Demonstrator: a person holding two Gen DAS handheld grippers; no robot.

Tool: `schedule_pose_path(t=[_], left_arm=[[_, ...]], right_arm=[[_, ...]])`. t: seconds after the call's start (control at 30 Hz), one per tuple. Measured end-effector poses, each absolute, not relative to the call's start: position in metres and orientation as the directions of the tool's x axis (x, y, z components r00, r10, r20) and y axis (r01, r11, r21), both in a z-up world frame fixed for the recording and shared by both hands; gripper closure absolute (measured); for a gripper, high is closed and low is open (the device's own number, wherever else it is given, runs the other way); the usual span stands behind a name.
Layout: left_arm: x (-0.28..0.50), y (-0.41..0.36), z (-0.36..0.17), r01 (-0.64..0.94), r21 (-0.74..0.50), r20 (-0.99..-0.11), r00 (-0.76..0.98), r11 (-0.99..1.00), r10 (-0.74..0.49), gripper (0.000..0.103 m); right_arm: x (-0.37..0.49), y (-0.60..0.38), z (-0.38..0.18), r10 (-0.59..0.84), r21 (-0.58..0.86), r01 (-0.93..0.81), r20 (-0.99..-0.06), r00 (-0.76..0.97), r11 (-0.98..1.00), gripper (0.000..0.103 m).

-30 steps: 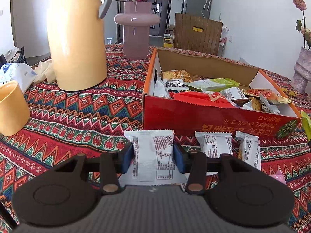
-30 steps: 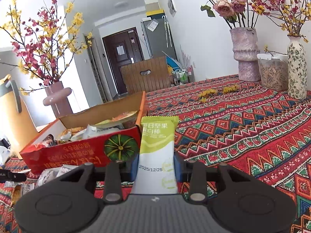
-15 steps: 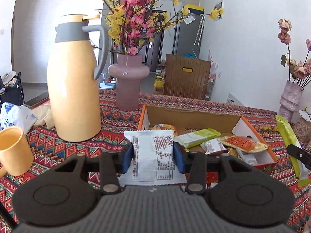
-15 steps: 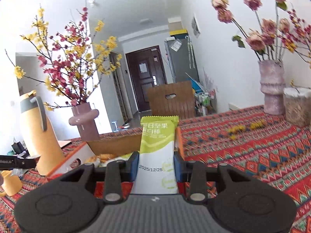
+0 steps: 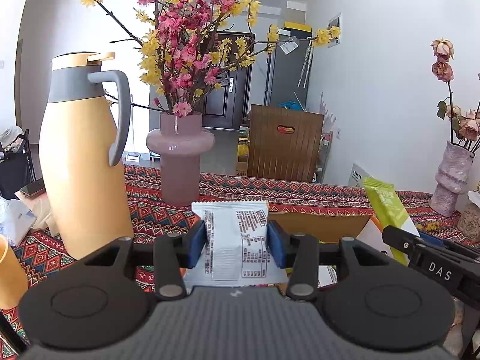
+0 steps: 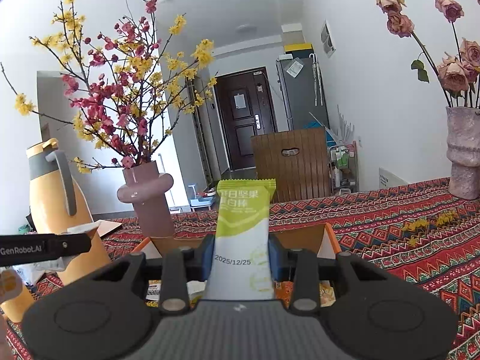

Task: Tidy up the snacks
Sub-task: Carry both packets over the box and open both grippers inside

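Observation:
My left gripper [image 5: 237, 244] is shut on a white snack packet [image 5: 237, 240] with black print, held upright above the near side of the cardboard snack box [image 5: 318, 228]. My right gripper [image 6: 241, 253] is shut on a green and white snack bar packet [image 6: 243, 228], also held upright over the box [image 6: 300, 235]. The right gripper and its green packet [image 5: 387, 207] show at the right of the left wrist view. The left gripper's finger [image 6: 45, 247] shows at the left of the right wrist view. Some packets lie in the box, mostly hidden behind the grippers.
A tall yellow thermos jug [image 5: 81, 162] and a mauve vase of flowering branches [image 5: 180, 156] stand on the patterned tablecloth [image 5: 300, 192] behind the box. A yellow cup [image 5: 9, 273] is at the left edge. A textured vase of roses [image 6: 463, 156] stands far right.
Both grippers have risen from table level with their packets and tilted up; the box has dropped low in both views. The two grippers have come closer together over the box.

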State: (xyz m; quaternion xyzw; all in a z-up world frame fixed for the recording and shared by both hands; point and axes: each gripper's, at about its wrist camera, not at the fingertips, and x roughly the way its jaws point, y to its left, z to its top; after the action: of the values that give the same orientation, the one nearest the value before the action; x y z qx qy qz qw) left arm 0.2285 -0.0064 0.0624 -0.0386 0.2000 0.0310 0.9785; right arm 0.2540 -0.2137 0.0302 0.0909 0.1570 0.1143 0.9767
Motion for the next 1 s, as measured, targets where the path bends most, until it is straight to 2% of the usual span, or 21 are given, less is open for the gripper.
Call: schedule_pose_path(t=[0.17, 0.33, 0.4, 0.43, 0.47, 0.5, 0.53, 0.57, 0.6, 0.7, 1.0], left_arm=[[0.25, -0.006, 0.046, -0.11, -0.062, -0.405, 0.911, 0.992, 0.075, 0.058], [0.264, -0.001, 0.026, -0.104, -0.065, -0.454, 0.889, 0.992, 0.064, 0.057], [0.265, 0.0, 0.022, -0.099, -0.066, -0.463, 0.884, 0.993, 0.058, 0.045], [0.265, 0.0, 0.021, -0.106, -0.064, -0.467, 0.882, 0.992, 0.064, 0.025], [0.263, 0.0, 0.019, -0.111, -0.061, -0.46, 0.885, 0.992, 0.071, 0.017], [0.262, 0.0, 0.019, -0.113, -0.061, -0.453, 0.888, 0.992, 0.073, 0.017], [0.26, 0.001, 0.019, -0.112, -0.069, -0.453, 0.889, 0.991, 0.069, 0.013], [0.259, 0.003, 0.02, -0.114, -0.083, -0.451, 0.89, 0.99, 0.065, 0.003], [0.258, 0.005, 0.02, -0.123, -0.092, -0.442, 0.894, 0.988, 0.071, 0.0], [0.256, 0.008, 0.023, -0.135, -0.105, -0.427, 0.901, 0.985, 0.078, 0.0], [0.251, 0.008, 0.031, -0.15, -0.11, -0.411, 0.907, 0.982, 0.093, 0.0]], right_arm=[[0.272, -0.203, 0.013, 0.248, 0.218, -0.185, -0.308, 0.918, 0.958, 0.067], [0.285, -0.198, -0.004, 0.251, 0.212, -0.182, -0.371, 0.894, 0.96, 0.065], [0.287, -0.198, -0.007, 0.249, 0.213, -0.177, -0.385, 0.889, 0.961, 0.062], [0.286, -0.199, -0.008, 0.241, 0.214, -0.168, -0.387, 0.89, 0.962, 0.062], [0.286, -0.2, -0.008, 0.241, 0.22, -0.164, -0.386, 0.89, 0.962, 0.05], [0.285, -0.204, -0.008, 0.237, 0.232, -0.155, -0.383, 0.893, 0.96, 0.032], [0.283, -0.207, -0.008, 0.23, 0.24, -0.145, -0.377, 0.897, 0.96, 0.021], [0.282, -0.21, -0.007, 0.222, 0.247, -0.135, -0.369, 0.903, 0.96, 0.009], [0.281, -0.212, -0.007, 0.218, 0.255, -0.128, -0.363, 0.906, 0.958, 0.003], [0.28, -0.219, -0.005, 0.21, 0.277, -0.111, -0.361, 0.909, 0.954, 0.0], [0.275, -0.222, 0.0, 0.226, 0.285, -0.129, -0.34, 0.913, 0.95, 0.0]])
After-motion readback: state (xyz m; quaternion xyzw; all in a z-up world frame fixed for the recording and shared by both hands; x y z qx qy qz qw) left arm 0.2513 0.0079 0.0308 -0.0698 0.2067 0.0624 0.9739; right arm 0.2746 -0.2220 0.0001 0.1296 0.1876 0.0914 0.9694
